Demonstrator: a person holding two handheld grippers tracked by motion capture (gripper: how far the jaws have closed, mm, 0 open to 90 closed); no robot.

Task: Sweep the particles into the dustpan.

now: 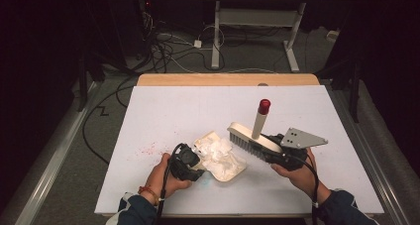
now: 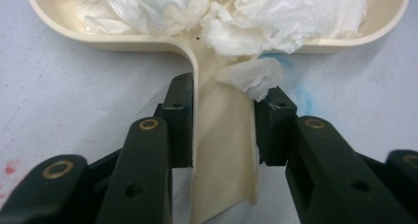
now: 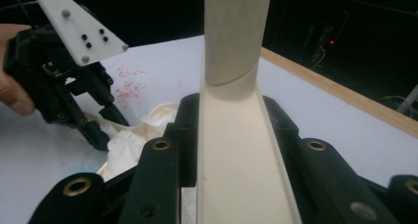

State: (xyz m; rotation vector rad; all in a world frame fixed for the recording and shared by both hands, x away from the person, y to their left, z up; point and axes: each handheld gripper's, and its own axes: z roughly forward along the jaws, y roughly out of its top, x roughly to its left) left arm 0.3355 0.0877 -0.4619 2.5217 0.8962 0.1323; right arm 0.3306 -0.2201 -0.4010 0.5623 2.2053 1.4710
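Note:
A cream dustpan (image 1: pixel 234 177) lies on the white board, heaped with crumpled white tissue (image 1: pixel 218 153). My left gripper (image 1: pixel 195 165) is shut on the dustpan's handle (image 2: pixel 224 150), one jaw on each side, with the pan's rim (image 2: pixel 123 40) and tissue (image 2: pixel 256 17) just ahead. My right gripper (image 1: pixel 270 153) is shut on the cream back of a brush (image 1: pixel 250 138), held beside the pan's right edge. The brush's round handle (image 1: pixel 258 123) rises upright and ends in a red tip (image 1: pixel 264 106). In the right gripper view the brush (image 3: pixel 236 150) runs between the jaws, and the left gripper (image 3: pixel 101 130) sits beyond over tissue (image 3: pixel 128 145).
Red specks (image 1: pixel 148 148) dot the white board (image 1: pixel 198 106) left of the pan, and a faint blue stain (image 2: pixel 301 95) marks it near the handle. The wooden table edge (image 1: pixel 228 80) runs along the back. Cables (image 1: pixel 168 46) and a desk frame (image 1: pixel 216 36) stand on the floor beyond.

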